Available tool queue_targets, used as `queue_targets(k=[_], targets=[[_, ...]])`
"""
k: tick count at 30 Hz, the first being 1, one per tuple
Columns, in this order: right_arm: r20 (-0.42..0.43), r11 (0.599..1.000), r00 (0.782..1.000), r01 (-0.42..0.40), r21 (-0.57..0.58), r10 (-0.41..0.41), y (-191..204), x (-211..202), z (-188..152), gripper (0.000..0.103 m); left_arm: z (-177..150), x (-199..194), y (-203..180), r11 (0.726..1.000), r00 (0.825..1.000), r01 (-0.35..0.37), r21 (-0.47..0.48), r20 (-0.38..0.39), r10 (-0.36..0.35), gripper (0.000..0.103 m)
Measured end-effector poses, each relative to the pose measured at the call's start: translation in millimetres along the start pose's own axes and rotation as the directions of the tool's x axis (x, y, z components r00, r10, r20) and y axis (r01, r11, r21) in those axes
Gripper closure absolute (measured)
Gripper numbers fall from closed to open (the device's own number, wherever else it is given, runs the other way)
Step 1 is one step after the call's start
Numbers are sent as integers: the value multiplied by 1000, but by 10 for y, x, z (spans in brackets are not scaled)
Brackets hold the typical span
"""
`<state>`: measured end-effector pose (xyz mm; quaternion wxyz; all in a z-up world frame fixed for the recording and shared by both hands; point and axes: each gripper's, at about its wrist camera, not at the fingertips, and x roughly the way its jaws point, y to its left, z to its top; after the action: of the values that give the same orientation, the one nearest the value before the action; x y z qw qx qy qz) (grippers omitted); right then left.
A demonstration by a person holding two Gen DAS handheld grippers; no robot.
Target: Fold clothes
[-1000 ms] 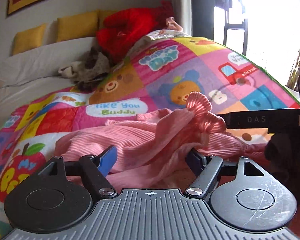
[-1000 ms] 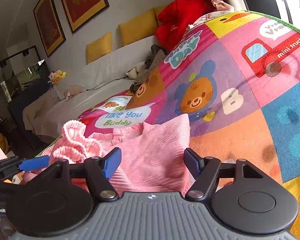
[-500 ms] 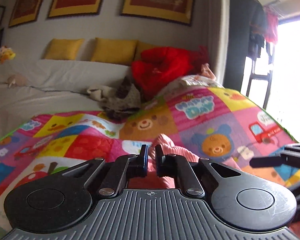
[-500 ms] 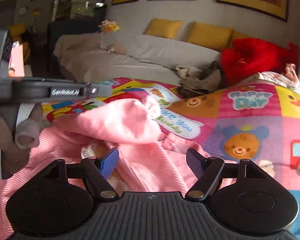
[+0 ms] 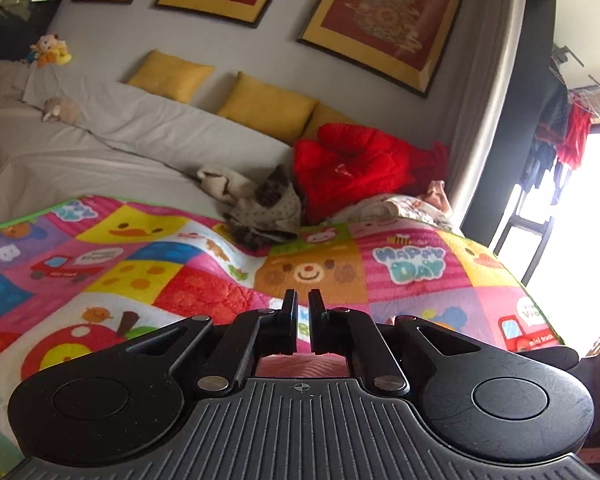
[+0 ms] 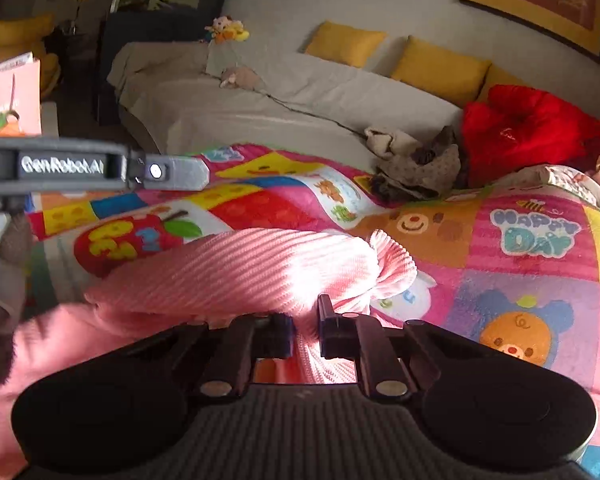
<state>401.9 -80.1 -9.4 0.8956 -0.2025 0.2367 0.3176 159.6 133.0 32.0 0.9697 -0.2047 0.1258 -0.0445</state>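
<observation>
A pink ribbed garment [image 6: 240,268] lies bunched on the colourful patchwork quilt [image 6: 512,264]. My right gripper [image 6: 305,320] is shut on a fold of it, and the cloth drapes over the left finger. My left gripper [image 5: 303,308] is raised, its fingers nearly together; a strip of pink cloth [image 5: 300,368] shows under the fingers near its base, and no cloth is visible at the tips. The left gripper also shows from the side in the right wrist view [image 6: 196,172], up left of the garment.
A pile of grey-beige clothes [image 5: 260,204] and a red padded jacket [image 5: 352,168] lie at the quilt's far edge. A grey sofa [image 5: 100,148] with yellow cushions [image 5: 268,106] stands behind. A bright window [image 5: 580,240] is at right.
Both grippers have closed. The left one closed first and has tilted up, so its view now holds the wall and quilt. The right one closed on the pink cloth in the last half second.
</observation>
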Motion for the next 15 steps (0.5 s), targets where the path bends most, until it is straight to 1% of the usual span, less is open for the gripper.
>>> queue_targets(k=[2,5,6,8,9,10,11,12,13,15], targets=[[-21,999,999,-42,-13,42,89,49,2,92,14,-19,26,1000,1000,2,-19,15,-2,96],[-93,995,991,-97,-29,94,253,219,-150,92,31,-46,60,999,999,-4,-36,36,5,96],[-117,993,987,-114,-31,109,299,273,-215,90,34,-50,65,999,999,-5,-39,38,6,96],[-112,992,987,-120,-29,116,318,254,-283,88,36,-49,65,999,999,-5,-40,37,7,96],[-102,992,987,-126,-20,124,301,219,-293,84,34,-41,56,999,999,-5,-36,32,6,96],[-89,990,987,-138,-1,137,242,153,-278,77,29,-34,41,999,1000,-4,-31,26,5,96],[-63,991,989,-133,11,133,164,48,-265,74,23,-29,21,1000,1000,-2,-25,21,3,96],[-37,992,991,-128,22,129,85,-57,-253,65,19,-24,-5,1000,1000,-1,-17,17,1,96],[-12,993,993,-117,30,118,3,-164,-245,57,11,-19,-34,1000,1000,3,-9,13,-3,96],[22,997,998,-61,44,60,-192,-357,-275,52,-10,-13,-100,1000,1000,14,11,8,-14,96]])
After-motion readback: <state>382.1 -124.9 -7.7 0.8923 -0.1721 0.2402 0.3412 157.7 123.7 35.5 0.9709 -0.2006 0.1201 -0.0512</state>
